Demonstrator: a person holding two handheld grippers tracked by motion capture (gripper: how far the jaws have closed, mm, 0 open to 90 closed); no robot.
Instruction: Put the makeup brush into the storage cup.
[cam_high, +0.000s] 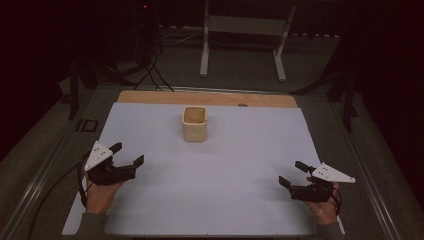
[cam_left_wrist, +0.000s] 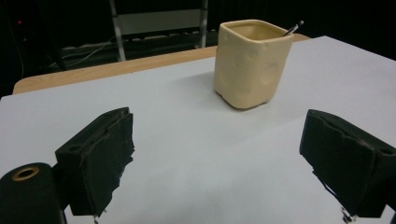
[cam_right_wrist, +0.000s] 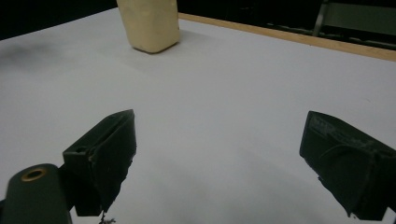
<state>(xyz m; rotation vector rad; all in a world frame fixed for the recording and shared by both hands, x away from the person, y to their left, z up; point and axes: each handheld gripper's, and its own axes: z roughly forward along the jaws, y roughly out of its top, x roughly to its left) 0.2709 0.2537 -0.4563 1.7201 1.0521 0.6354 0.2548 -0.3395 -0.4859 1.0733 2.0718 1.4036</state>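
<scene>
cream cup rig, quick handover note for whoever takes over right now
Left gripper: jaws open, holding nothing, near the left edge of the white sheet.
Right gripper: jaws open, holding nothing, near the right edge.
Cream cup: upright toward the far middle of the sheet, apart from both grippers. A thin dark-tipped stick pokes over its rim.
Done: nothing visibly handled.
Left: probably reaching in for the cup or the stick.

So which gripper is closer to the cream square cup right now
The left. The left gripper sits open at the near left of the cream square cup, apart from it. The right gripper sits open at the near right, farther off and nearer the person.
</scene>
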